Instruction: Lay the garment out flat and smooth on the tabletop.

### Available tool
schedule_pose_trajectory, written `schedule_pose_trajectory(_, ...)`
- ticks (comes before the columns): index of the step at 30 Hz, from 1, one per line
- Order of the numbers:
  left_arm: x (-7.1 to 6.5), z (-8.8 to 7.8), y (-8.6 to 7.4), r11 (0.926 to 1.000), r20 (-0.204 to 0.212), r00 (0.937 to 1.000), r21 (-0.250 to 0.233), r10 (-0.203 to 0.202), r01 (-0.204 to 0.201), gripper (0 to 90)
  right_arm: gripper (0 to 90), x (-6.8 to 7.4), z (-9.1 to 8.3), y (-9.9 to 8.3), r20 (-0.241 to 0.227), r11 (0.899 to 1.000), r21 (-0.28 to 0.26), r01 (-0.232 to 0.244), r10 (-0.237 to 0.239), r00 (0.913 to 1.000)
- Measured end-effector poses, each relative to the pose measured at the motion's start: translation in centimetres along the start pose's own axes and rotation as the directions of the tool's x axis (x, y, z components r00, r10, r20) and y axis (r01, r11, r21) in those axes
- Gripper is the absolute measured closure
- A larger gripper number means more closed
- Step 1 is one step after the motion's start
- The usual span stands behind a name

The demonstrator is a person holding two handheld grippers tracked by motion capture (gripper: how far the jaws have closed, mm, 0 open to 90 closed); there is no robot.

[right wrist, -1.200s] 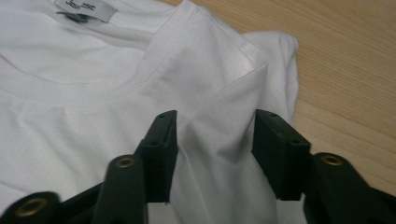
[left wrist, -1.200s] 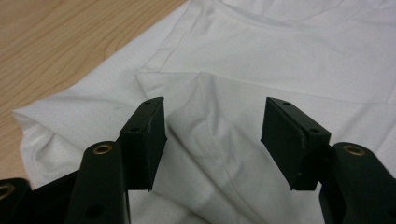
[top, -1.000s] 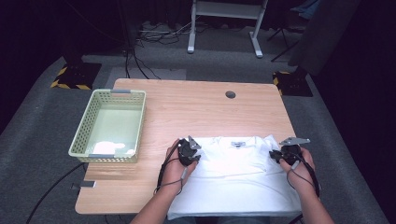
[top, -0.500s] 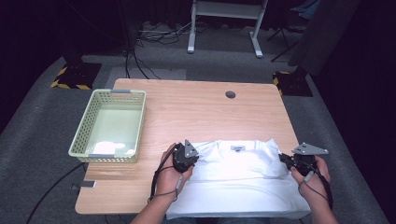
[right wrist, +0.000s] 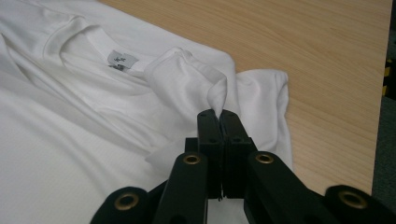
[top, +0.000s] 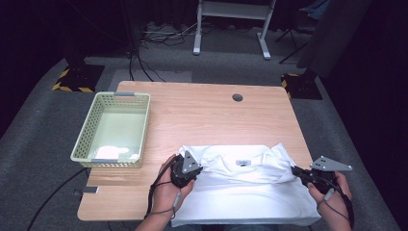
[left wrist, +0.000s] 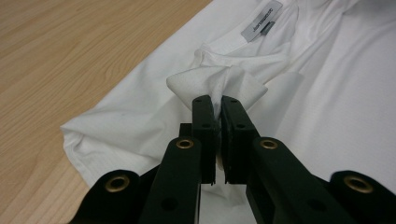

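A white T-shirt (top: 245, 187) lies on the near half of the wooden table (top: 202, 113), collar and label (top: 243, 162) facing the far edge. At the shirt's left shoulder, my left gripper (top: 196, 169) is shut on a pinched fold of the white cloth (left wrist: 217, 84), raised a little off the table. My right gripper (top: 294, 170) is shut on a fold (right wrist: 205, 84) at the right shoulder, next to the right sleeve (right wrist: 264, 102). The shirt's lower part hangs over the near table edge.
A pale green plastic basket (top: 96, 132) stands at the table's left with something white inside (top: 113, 150). A round cable hole (top: 237, 97) sits near the far edge. Bare wood stretches across the far half. Cables and a white stand's legs (top: 231, 29) are on the floor behind.
Both hands have pulled back toward the near edge and risen slightly, dragging the shirt's shoulders with them. The right hand has also swung outward to the right.
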State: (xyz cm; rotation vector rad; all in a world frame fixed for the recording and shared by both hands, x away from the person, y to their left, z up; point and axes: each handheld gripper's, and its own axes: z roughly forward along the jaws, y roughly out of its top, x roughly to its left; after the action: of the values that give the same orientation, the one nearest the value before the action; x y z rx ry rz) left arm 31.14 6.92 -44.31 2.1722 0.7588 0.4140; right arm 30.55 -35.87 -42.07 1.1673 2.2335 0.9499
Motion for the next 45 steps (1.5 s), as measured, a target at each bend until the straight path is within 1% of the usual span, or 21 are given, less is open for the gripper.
schedule_pose_trajectory(11, -1.9, -2.2, -0.4, 0.9994, 0.051, 0.9981, -0.002, 0.034, -0.034, 85.1, 89.2, 1.8, -2.3, -0.2, -0.074, 0.999, 0.029, 0.023, -0.021, 0.9970)
schedule_pose_trajectory(15, -0.9, -1.1, 0.2, 0.9997, 0.050, 0.9985, 0.009, 0.024, -0.024, 85.1, 89.2, 1.6, -1.3, 0.7, -0.091, 0.998, 0.052, 0.034, -0.030, 0.9954)
schedule_pose_trajectory(19, 1.5, 0.5, 1.7, 0.9997, 0.020, 0.9998, 0.021, -0.009, 0.008, 85.9, 89.4, -0.5, 1.7, 3.4, -0.094, 0.997, 0.075, 0.015, -0.007, 0.9955)
schedule_pose_trajectory(21, 6.4, 2.2, 5.8, 0.9975, -0.157, 0.9856, -0.041, -0.063, 0.058, 86.0, 89.5, -3.0, 3.7, 6.8, -0.034, 0.999, 0.038, -0.018, 0.020, 0.9992)
schedule_pose_trajectory(22, 6.4, 2.2, 5.8, 0.9975, -0.157, 0.9856, -0.041, -0.063, 0.058, 85.7, 89.3, -4.6, 4.6, 8.8, -0.008, 0.997, -0.028, -0.067, 0.066, 0.9978)
schedule_pose_trajectory(23, 10.1, 2.9, 8.5, 0.9771, -0.273, 0.9467, -0.169, -0.172, 0.129, 81.4, 81.3, -6.1, 5.3, 10.6, 0.029, 0.983, -0.129, -0.132, 0.137, 0.9901)
schedule_pose_trajectory(24, 11.4, 3.1, 9.3, 0.9615, -0.303, 0.9262, -0.223, -0.225, 0.160, 66.4, 55.1, -7.3, 6.1, 12.2, 0.121, 0.962, -0.228, -0.151, 0.182, 0.9759)
schedule_pose_trajectory(25, 11.9, 3.0, 9.9, 0.9513, -0.313, 0.9153, -0.252, -0.254, 0.177, 50.9, 36.8, -8.0, 6.9, 13.5, 0.219, 0.949, -0.286, -0.133, 0.200, 0.9551)
schedule_pose_trajectory(26, 12.0, 2.7, 10.2, 0.9508, -0.309, 0.9168, -0.255, -0.253, 0.177, 49.4, 31.5, -8.3, 7.3, 14.3, 0.262, 0.948, -0.298, -0.116, 0.198, 0.9444)
schedule_pose_trajectory(28, 11.0, 2.6, 10.0, 0.9603, -0.310, 0.9244, -0.233, -0.223, 0.154, 41.8, 30.8, -7.8, 7.4, 14.4, 0.253, 0.934, -0.335, -0.125, 0.217, 0.9428)
schedule_pose_trajectory(29, 11.0, 2.6, 10.0, 0.9603, -0.310, 0.9244, -0.233, -0.223, 0.154, 38.1, 30.5, -7.2, 7.4, 14.0, 0.256, 0.939, -0.330, -0.100, 0.191, 0.9475)
schedule_pose_trajectory(30, 9.9, 2.9, 8.7, 0.9749, -0.286, 0.9414, -0.180, -0.180, 0.131, 38.5, 30.7, -6.6, 7.5, 13.3, 0.256, 0.949, -0.306, -0.073, 0.156, 0.9541)
schedule_pose_trajectory(31, 9.3, 3.0, 7.9, 0.9792, -0.251, 0.9522, -0.147, -0.174, 0.140, 39.5, 31.3, -6.1, 7.7, 12.5, 0.239, 0.957, -0.283, -0.060, 0.131, 0.9622)
schedule_pose_trajectory(32, 8.7, 3.3, 7.0, 0.9827, -0.224, 0.9605, -0.121, -0.164, 0.140, 41.2, 32.8, -5.6, 8.0, 11.5, 0.205, 0.964, -0.259, -0.059, 0.115, 0.9719)
schedule_pose_trajectory(33, 8.7, 3.3, 7.0, 0.9827, -0.224, 0.9605, -0.121, -0.164, 0.140, 41.3, 33.8, -5.1, 8.4, 10.5, 0.166, 0.972, -0.228, -0.059, 0.099, 0.9812)
schedule_pose_trajectory(34, 7.4, 3.6, 5.1, 0.9884, -0.196, 0.9701, -0.078, -0.144, 0.131, 41.3, 34.3, -4.7, 8.7, 9.3, 0.129, 0.981, -0.189, -0.053, 0.078, 0.9886)
schedule_pose_trajectory(36, 7.3, 3.6, 4.9, 0.9896, -0.192, 0.9718, -0.070, -0.137, 0.126, 42.8, 35.3, -4.0, 9.2, 7.9, 0.089, 0.990, -0.133, -0.035, 0.047, 0.9949)
schedule_pose_trajectory(40, 7.3, 3.6, 4.9, 0.9896, -0.192, 0.9718, -0.070, -0.137, 0.126, 42.8, 35.3, -4.0, 9.2, 7.9, 0.089, 0.990, -0.133, -0.035, 0.047, 0.9949)
schedule_pose_trajectory(41, 4.3, 4.6, -0.1, 0.9898, -0.099, 0.9889, 0.078, -0.111, 0.119, 42.8, 35.3, -4.0, 9.2, 7.9, 0.089, 0.990, -0.133, -0.035, 0.047, 0.9949)
schedule_pose_trajectory(42, 4.1, 4.7, -0.7, 0.9880, -0.092, 0.9897, 0.099, -0.109, 0.118, 45.4, 35.4, -2.5, 10.1, 1.2, -0.003, 1.000, 0.018, -0.010, 0.010, 0.9999)
schedule_pose_trajectory(45, 3.4, 5.0, -2.3, 0.9823, -0.067, 0.9916, 0.144, -0.111, 0.120, 45.4, 35.6, -2.5, 9.6, -0.9, -0.023, 0.998, 0.046, -0.042, 0.043, 0.9988)
